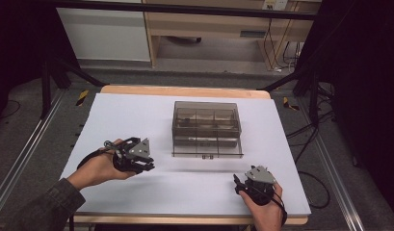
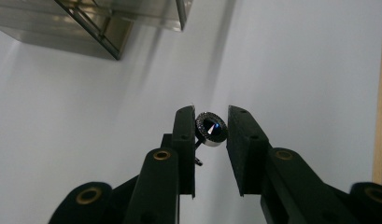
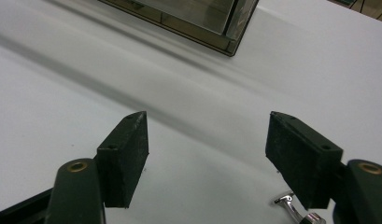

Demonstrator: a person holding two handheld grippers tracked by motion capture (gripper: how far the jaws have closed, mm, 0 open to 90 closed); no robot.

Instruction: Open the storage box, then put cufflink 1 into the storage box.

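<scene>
- No lettering, label or number reads anywhere here.
- The smoky clear box (image 1: 206, 127) on the bench (image 1: 137, 115) carries no legible mark.
- Pale tags on the far wooden furniture (image 1: 253, 33) are too small and blurred to read.

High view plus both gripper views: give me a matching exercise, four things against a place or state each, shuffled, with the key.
Things:
1. left hand-held gripper
2. right hand-held gripper
3. box
4. earring

States or places:
A. smoky, see-through, with compartments, at mid-table
B. jaws wide apart, nothing between them
C. round, dark stone, pinched between two black pads
D. jaws close together on a small thing

Pairs: 1-D, 2-B, 3-A, 4-C
</scene>
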